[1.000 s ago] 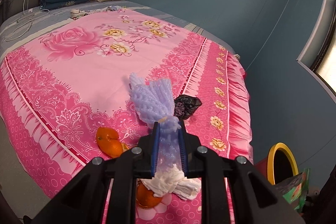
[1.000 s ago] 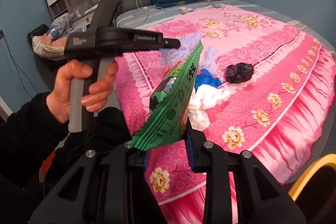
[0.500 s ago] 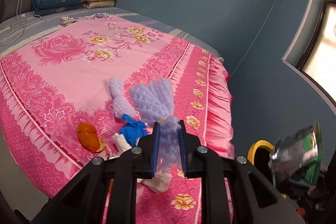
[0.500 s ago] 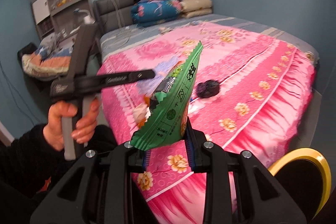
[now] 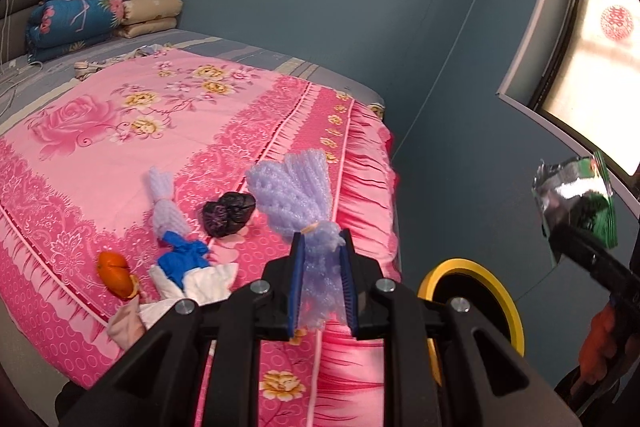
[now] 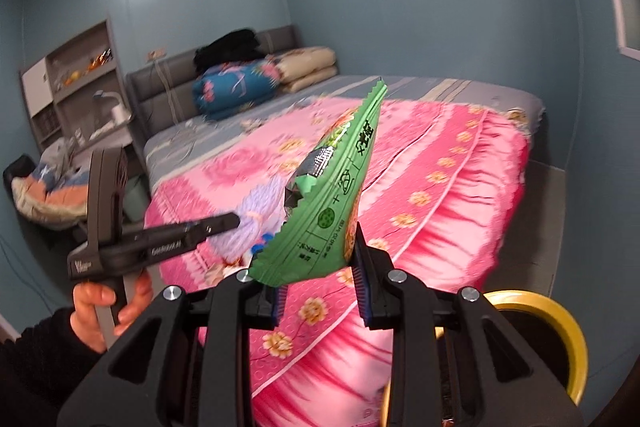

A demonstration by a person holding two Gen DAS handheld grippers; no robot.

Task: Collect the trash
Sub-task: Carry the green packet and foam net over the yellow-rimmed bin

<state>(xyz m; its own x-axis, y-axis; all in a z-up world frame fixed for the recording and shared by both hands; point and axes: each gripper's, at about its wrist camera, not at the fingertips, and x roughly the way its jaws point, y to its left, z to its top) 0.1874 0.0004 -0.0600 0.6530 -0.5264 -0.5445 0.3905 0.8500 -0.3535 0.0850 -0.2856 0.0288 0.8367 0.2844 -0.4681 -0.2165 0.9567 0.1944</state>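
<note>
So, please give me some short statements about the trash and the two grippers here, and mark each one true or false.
1. The left gripper is shut on a lilac foam net sleeve. True.
2. The right gripper holds an orange peel. False: it is shut on a green foil snack wrapper.
3. The crumpled black plastic bag lies on the pink floral bedspread. True.
4. The yellow-rimmed black bin stands on the bed. False: it stands on the floor beside the bed.
</note>
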